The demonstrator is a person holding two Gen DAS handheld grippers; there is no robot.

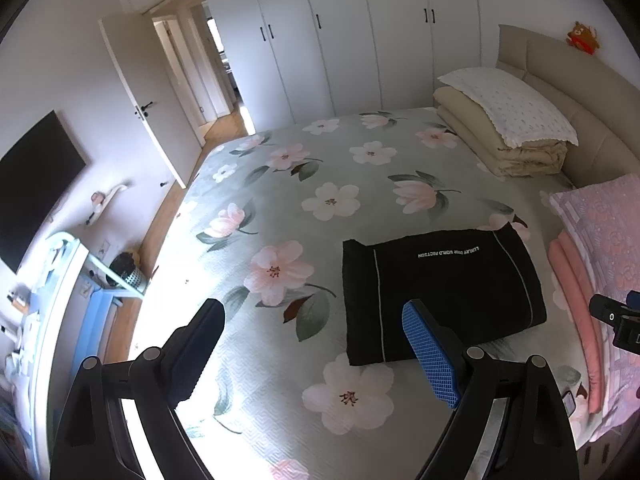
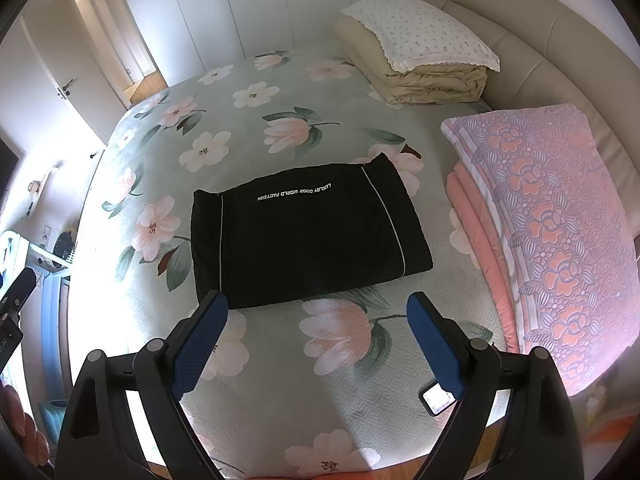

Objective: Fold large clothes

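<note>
A black garment (image 2: 304,236) with thin white stripes and white lettering lies folded into a flat rectangle on the floral bedspread (image 2: 248,120). It also shows in the left wrist view (image 1: 440,292), right of centre. My right gripper (image 2: 318,312) is open and empty, held above the bed just in front of the garment's near edge. My left gripper (image 1: 314,320) is open and empty, above the bed to the left of the garment's near left corner. The right gripper's body shows at the right edge of the left wrist view (image 1: 616,320).
A pink folded blanket with a patterned pillow (image 2: 552,232) lies right of the garment. A beige folded quilt with a white pillow (image 2: 424,52) sits by the headboard (image 2: 560,56). A phone (image 2: 438,398) lies near the bed's front edge. White wardrobes (image 1: 340,32) and an open door (image 1: 132,92) stand beyond.
</note>
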